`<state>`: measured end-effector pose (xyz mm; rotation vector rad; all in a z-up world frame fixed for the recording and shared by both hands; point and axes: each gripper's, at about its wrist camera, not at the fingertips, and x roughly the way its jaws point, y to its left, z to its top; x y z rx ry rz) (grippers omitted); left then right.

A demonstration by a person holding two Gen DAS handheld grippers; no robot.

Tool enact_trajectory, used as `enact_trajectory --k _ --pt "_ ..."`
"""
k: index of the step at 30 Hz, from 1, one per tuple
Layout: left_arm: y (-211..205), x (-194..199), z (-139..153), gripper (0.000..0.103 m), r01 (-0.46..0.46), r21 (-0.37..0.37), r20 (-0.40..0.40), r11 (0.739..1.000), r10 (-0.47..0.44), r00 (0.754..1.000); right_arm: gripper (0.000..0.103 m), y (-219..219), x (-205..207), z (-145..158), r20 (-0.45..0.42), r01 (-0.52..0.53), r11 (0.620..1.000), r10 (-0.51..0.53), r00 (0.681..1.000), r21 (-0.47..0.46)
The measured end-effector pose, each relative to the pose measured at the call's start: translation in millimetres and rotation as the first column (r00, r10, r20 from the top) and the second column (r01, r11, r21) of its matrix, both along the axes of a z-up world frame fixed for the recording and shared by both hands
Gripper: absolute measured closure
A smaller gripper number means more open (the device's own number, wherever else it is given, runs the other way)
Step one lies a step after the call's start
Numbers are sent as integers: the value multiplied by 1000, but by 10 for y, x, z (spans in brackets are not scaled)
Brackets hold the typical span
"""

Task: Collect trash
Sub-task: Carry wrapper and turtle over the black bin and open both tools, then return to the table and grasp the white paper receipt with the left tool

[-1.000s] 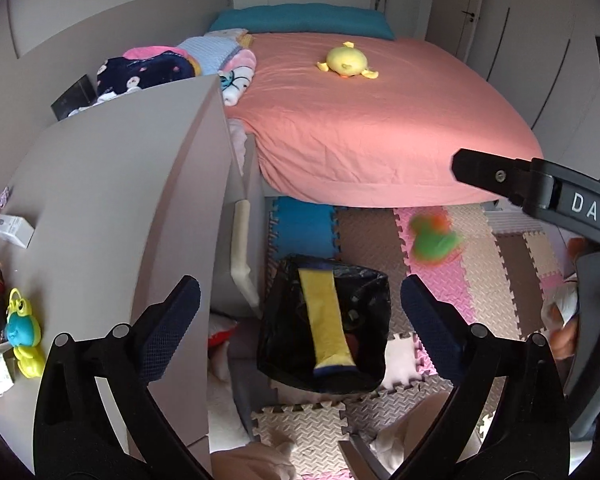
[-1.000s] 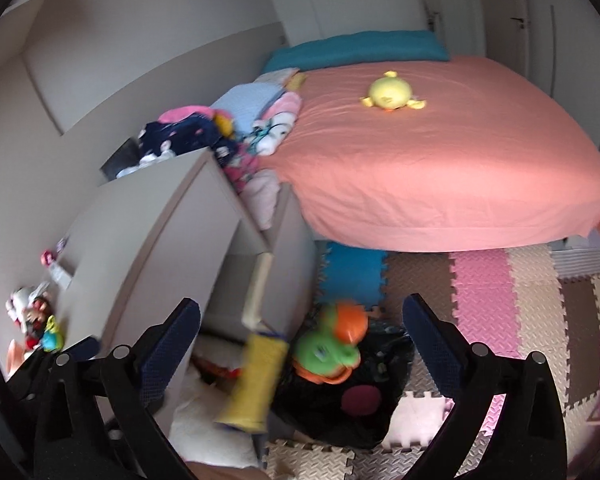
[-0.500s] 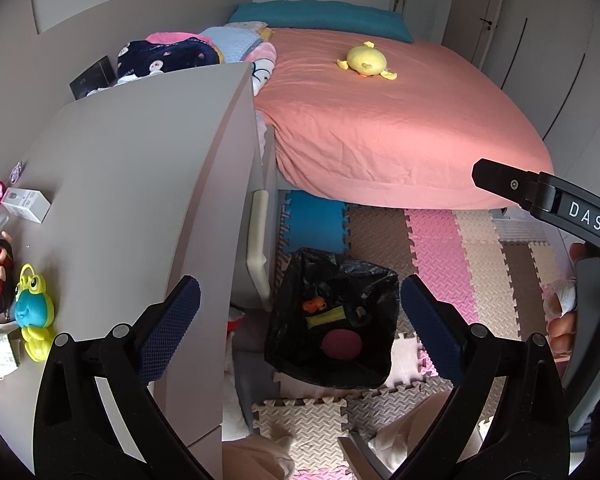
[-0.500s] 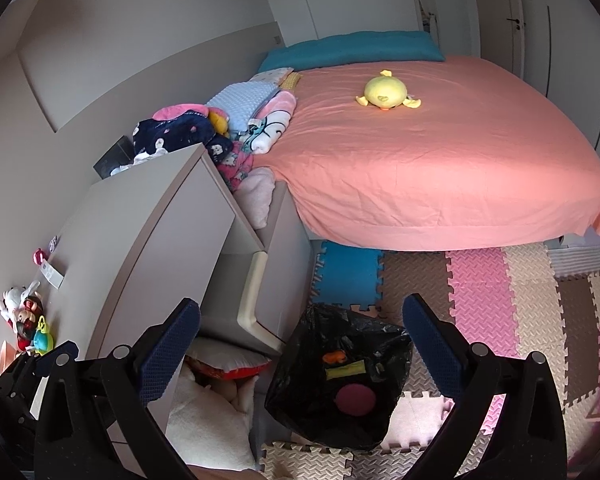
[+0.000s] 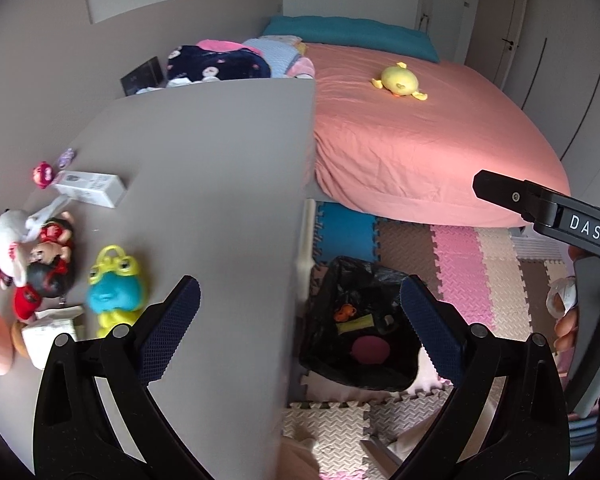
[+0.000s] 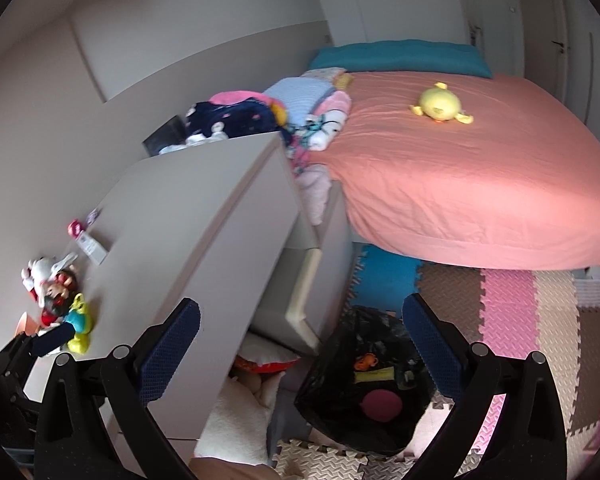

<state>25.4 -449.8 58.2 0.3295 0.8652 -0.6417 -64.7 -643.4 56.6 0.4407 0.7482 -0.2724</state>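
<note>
A black trash bag stands open on the foam floor mats beside a grey desk; it also shows in the right wrist view. Inside lie a pink disc, a yellow piece and a small orange item. My left gripper is open and empty above the desk's right edge. My right gripper is open and empty above the desk edge and the bag. On the desk's left lie a white box, toys including a blue and yellow frog, and crumpled white paper.
A bed with a salmon sheet and a yellow plush fills the back. Folded blankets lie behind the desk. Coloured foam mats cover the floor. A white cushion sits under the desk.
The yellow piece and the green and orange toy fell into the bag a second ago. Both grippers have since swung left, bringing the desk top and its toys into view.
</note>
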Motion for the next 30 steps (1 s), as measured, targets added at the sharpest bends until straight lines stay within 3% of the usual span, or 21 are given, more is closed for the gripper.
enact_trajectory --k 5,11,16,25,30 --pt "341 82 22 6 -9 27 14 1000 8 1000 2 286 172 26 0 -57 998 57 998 -1" --pt "775 118 63 6 44 55 35 998 -45 998 2 680 374 59 0 -142 990 142 990 11" --pt "1148 192 63 6 63 136 106 989 -77 991 2 1027 489 102 -8 -213 977 213 977 4" --pt "1538 473 -248 6 122 263 99 957 -152 983 2 1427 597 78 -29 -269 963 269 963 7" --pt "1593 594 -349 7 109 302 118 947 -151 982 2 1492 639 57 -48 -276 961 277 960 18"
